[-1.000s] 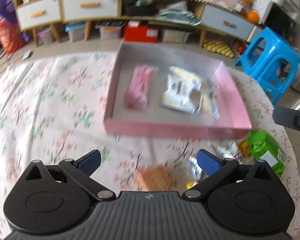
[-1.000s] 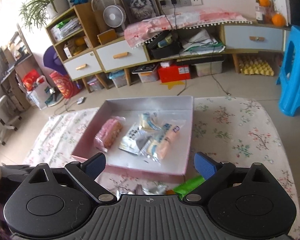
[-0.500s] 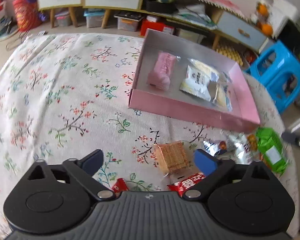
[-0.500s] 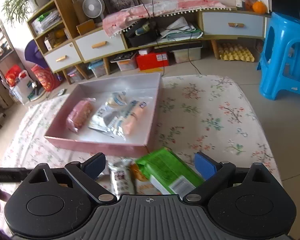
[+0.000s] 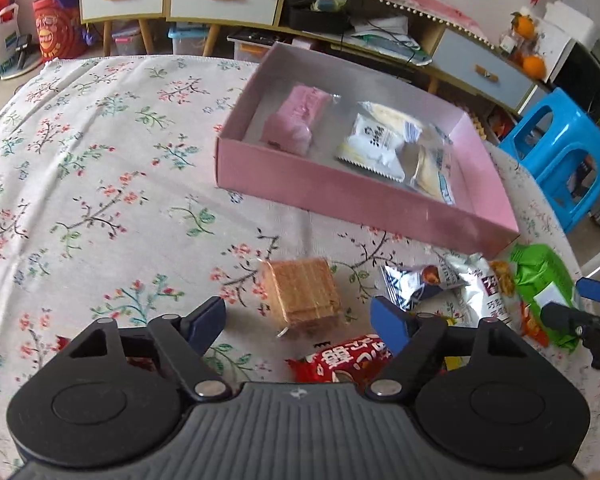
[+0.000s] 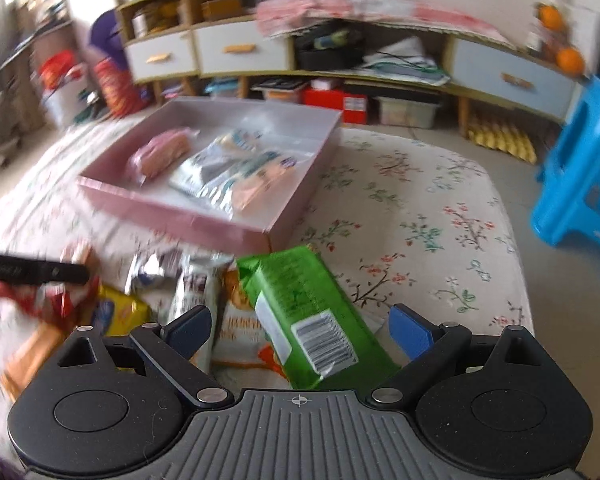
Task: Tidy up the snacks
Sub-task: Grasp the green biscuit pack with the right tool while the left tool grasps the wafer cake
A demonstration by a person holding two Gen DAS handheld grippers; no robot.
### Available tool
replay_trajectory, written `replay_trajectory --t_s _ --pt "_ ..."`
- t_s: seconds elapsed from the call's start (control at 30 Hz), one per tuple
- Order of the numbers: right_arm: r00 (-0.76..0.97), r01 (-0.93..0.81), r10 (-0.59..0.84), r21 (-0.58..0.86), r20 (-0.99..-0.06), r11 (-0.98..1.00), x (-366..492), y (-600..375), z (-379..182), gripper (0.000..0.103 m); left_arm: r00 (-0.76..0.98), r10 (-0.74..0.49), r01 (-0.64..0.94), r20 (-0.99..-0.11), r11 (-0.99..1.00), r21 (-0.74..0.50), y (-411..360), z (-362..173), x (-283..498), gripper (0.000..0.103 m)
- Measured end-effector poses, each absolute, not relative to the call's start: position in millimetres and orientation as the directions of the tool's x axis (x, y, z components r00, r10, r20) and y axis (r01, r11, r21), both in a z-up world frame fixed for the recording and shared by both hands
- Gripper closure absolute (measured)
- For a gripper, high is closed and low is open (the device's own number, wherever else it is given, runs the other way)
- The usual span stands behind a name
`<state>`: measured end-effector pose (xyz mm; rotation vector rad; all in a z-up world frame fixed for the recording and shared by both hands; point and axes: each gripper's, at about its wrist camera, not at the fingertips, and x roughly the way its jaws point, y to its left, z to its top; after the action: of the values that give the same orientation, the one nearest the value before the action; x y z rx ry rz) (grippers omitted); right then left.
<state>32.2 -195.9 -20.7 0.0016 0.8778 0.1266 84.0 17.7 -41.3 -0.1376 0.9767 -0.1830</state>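
Note:
A pink box (image 5: 364, 208) stands on the flowered tablecloth and holds a pink packet (image 5: 296, 120) and several pale packets (image 5: 376, 144). In front of it lies a loose pile of snacks. My left gripper (image 5: 298, 322) is low over a clear-wrapped wafer block (image 5: 300, 296). Its jaws are closing, the wafer lies between them, and the pads stand clear of it. A red packet (image 5: 348, 362) lies just below. My right gripper (image 6: 300, 330) is open, with a green packet (image 6: 300, 308) lying between its fingers untouched. Silver packets (image 6: 192, 280) lie to its left.
The pink box (image 6: 180, 216) sits just behind the pile. A blue plastic stool (image 6: 580, 168) stands off the table's right edge. A long cabinet (image 5: 220, 0) with drawers runs along the far wall. The tablecloth (image 5: 80, 160) to the left carries nothing.
Both grippers have sunk toward the snack pile. The left jaws have narrowed and now flank the wafer block. The green packet has come between the right fingers.

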Motion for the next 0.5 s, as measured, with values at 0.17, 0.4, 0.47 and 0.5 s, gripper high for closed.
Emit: replay_trajectory --t_s 0.17,0.4,0.47,0.5 --pt "0.639 -0.142 0.105 0.018 -0.762 0.99 33 -198 -31 0.006 0.593 -0.19 0.092 -0.783 0.981 -0.168 12 -41 79 0.029" --pt "0.645 -0.133 0.115 0.037 -0.756 0.99 38 -204 -37 0.014 0.611 -0.167 0.076 -0.773 0.985 -0.153 13 -41 80 0.05" --pt "0.64 -0.142 0.113 0.027 -0.76 0.989 39 -203 -38 0.025 0.615 -0.161 0.077 -0.772 0.987 -0.144 14 -41 80 0.052" --pt "0.64 -0.148 0.111 0.02 -0.761 0.989 39 -202 -38 0.029 0.615 -0.164 0.08 -0.772 0.986 -0.145 13 -41 80 0.055"
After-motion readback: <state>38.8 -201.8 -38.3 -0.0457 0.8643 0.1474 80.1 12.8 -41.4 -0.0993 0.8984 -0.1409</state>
